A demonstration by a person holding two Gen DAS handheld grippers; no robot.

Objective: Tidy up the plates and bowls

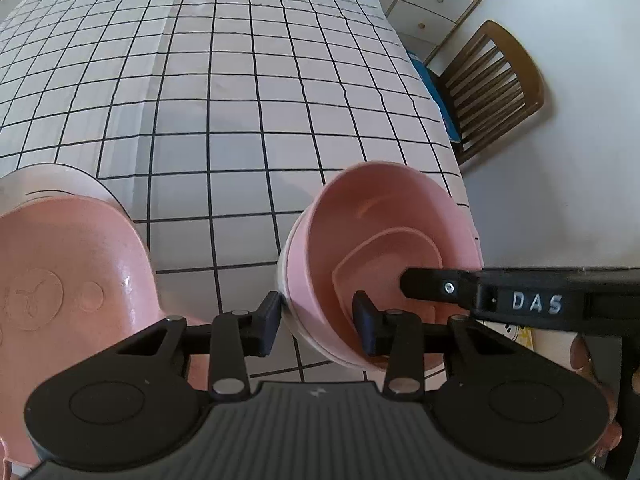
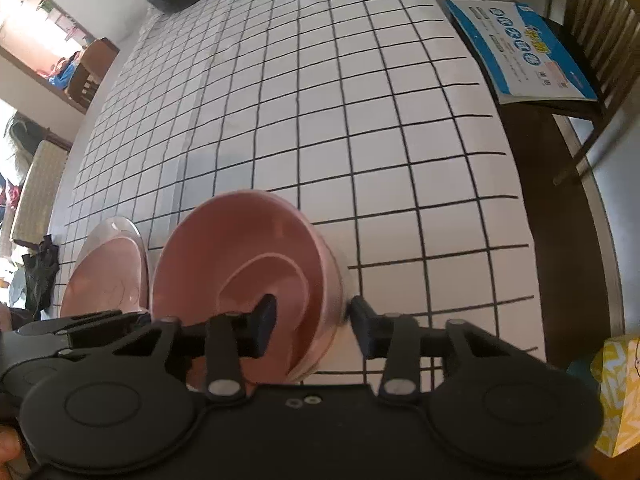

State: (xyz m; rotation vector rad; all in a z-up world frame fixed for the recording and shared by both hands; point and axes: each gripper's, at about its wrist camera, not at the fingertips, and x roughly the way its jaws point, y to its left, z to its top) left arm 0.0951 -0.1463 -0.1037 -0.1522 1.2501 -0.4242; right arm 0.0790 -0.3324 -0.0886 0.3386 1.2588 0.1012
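Pink bowl [image 1: 384, 248] tilted above checked desk [image 1: 240, 100], left gripper [image 1: 318, 322] jaws straddling its near rim, right gripper [image 2: 312, 320] jaws straddling the opposite wall, neither visibly pinching, pink plates [image 1: 68, 272] stacked just left.

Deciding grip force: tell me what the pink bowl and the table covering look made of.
Pink bowl: probably matte plastic or melamine; opaque, soft sheen, moulded ridges inside. Table covering: likely thin cloth or vinyl; fold creases show, the printed grid ripples and the edge drapes.
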